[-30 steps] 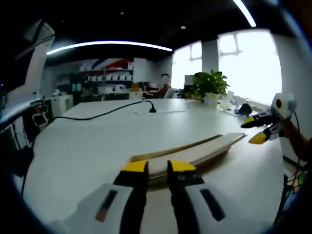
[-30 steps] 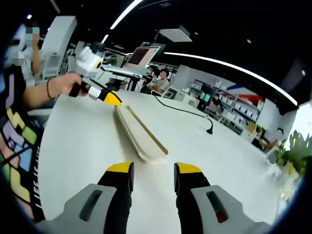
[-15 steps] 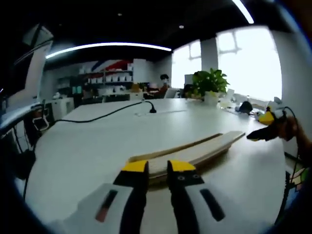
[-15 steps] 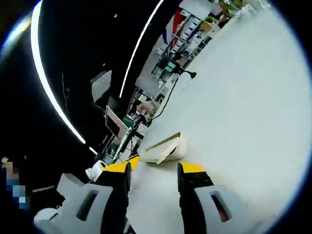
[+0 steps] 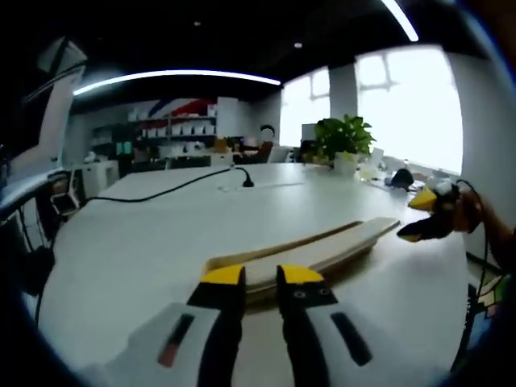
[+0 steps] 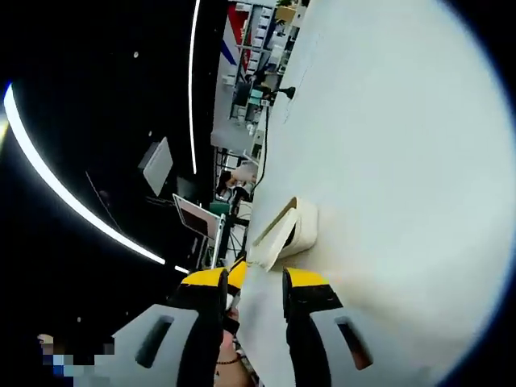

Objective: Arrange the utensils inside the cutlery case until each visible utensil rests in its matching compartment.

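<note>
White surface (image 5: 145, 242) carries the cutlery case (image 5: 314, 251); left gripper (image 5: 260, 278) and right gripper (image 6: 251, 280), jaws slightly apart, empty, flank it for access.

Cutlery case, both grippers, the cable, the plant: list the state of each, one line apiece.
cutlery case: lying flat on the white table, seen edge-on; contents hidden.
left gripper: jaws nearly closed, narrow gap, holding nothing, at the case's near end.
right gripper: jaws apart, empty, rolled sideways, near the case's far end.
black cable: lying loose across the table.
potted plant: upright at the table's far end.
</note>
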